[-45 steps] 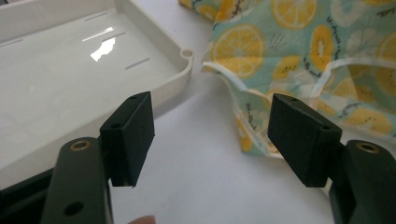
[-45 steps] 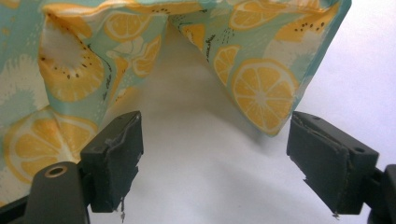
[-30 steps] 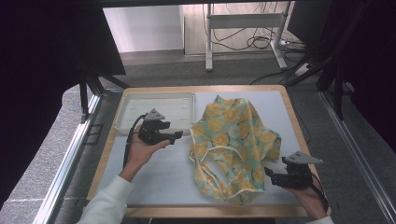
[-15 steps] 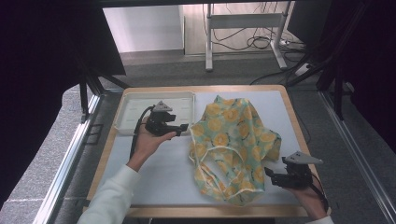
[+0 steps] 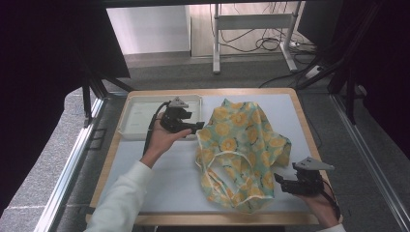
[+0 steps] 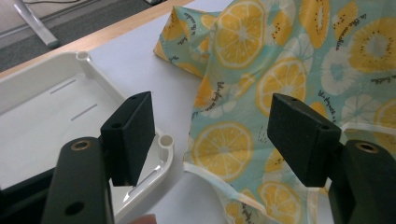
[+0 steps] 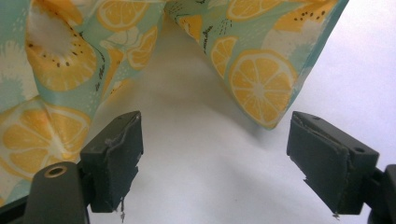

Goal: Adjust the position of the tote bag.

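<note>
The lemon-print cloth (image 5: 241, 154) lies between both tools: left tool (image 5: 193, 128) gapes wide at its edge, right tool (image 5: 279, 181) wide, empty.

Even bright overhead light on the white table (image 5: 169, 183), dark unlit surroundings at the high view's sides, soft faint shadows under the citrus-print cloth (image 5: 241, 145), mild glare washing the tabletop in the right gripper view, near jaws slightly soft, cloth print sharp

Bare table (image 5: 159, 179) between my hands gives free passage; white tray (image 5: 133, 121) (far left) and crumpled cloth (image 5: 241, 150) obstruct.
</note>
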Available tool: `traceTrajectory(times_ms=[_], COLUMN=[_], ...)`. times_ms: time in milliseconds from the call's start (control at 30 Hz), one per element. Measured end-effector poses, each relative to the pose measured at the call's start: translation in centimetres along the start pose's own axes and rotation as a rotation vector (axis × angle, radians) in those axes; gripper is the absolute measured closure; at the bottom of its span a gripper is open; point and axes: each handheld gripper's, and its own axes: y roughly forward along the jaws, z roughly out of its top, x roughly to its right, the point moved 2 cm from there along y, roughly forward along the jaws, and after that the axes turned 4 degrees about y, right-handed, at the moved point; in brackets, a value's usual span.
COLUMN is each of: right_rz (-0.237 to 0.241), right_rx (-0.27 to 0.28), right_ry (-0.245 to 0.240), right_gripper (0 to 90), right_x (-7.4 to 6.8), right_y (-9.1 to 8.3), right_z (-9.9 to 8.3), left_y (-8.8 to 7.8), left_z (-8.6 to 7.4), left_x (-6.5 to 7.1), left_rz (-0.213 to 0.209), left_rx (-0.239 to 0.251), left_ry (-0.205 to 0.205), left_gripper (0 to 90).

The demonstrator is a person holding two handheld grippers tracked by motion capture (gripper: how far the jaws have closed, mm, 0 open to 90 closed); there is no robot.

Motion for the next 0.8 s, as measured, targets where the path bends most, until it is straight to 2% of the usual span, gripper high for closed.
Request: traceTrajectory(times_ms=[267, 600, 800], right_rz=[-0.002, -0.009, -0.009], right_rx=[-0.004, -0.008, -0.008], right_ry=[-0.003, 0.002, 0.001], right_gripper=[18.8, 18.8, 18.9], right_x=[0.1, 0.1, 0.1], right_y=[0.0, 0.0, 0.0], right_z=[0.0, -0.1, -0.1], left_y=[1.2, 2.3, 4.0], left_z=[1.3, 2.1, 2.6], left_x=[0.2, 0.0, -0.3], left_rz=[-0.005, -0.005, -0.025], left_rx=[-0.014, -0.026, -0.035], left_ry=[0.006, 0.005, 0.021], left_gripper=[32.1, 32.4, 32.3])
